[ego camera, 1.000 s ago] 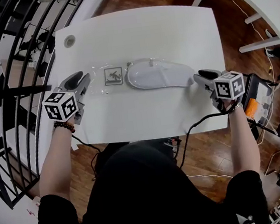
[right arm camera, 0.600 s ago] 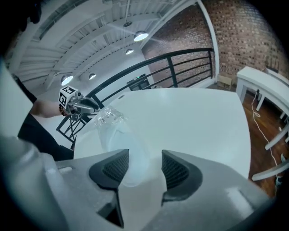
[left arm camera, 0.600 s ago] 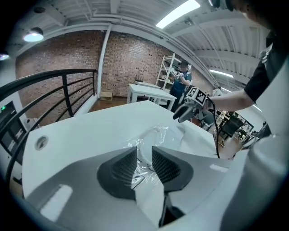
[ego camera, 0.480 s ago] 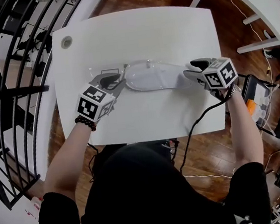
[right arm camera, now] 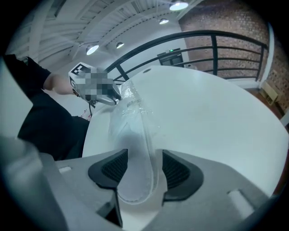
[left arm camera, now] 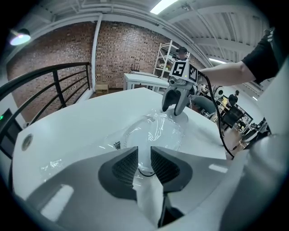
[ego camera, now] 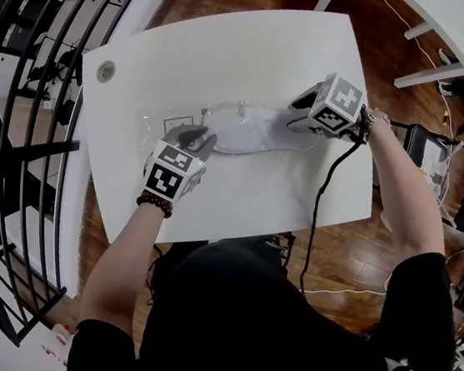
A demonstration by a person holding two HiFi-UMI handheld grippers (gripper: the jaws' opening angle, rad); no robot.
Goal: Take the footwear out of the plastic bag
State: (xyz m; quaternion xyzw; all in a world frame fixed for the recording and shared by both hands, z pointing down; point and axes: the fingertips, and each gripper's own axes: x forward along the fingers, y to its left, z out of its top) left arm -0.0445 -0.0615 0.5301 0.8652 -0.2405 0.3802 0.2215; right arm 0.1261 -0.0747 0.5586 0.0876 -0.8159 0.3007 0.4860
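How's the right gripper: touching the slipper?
Cannot tell. Right gripper view: slipper lies between the right gripper's opening jaws, gap beside one pad, none visible beside the other.

Bright, even overhead light washes the white rectangular tabletop (ego camera: 225, 64) almost blank in the head view, leaving only faint, soft shadows. A long ceiling strip lamp (left arm camera: 161, 6) glows in the left gripper view, and a round ceiling spotlight (right arm camera: 179, 6) in the right gripper view. Small glints streak the crumpled clear plastic bag (left arm camera: 158, 131). Every view bulges fisheye-fashion, with dark vignetted corners and a soft nearest foreground.
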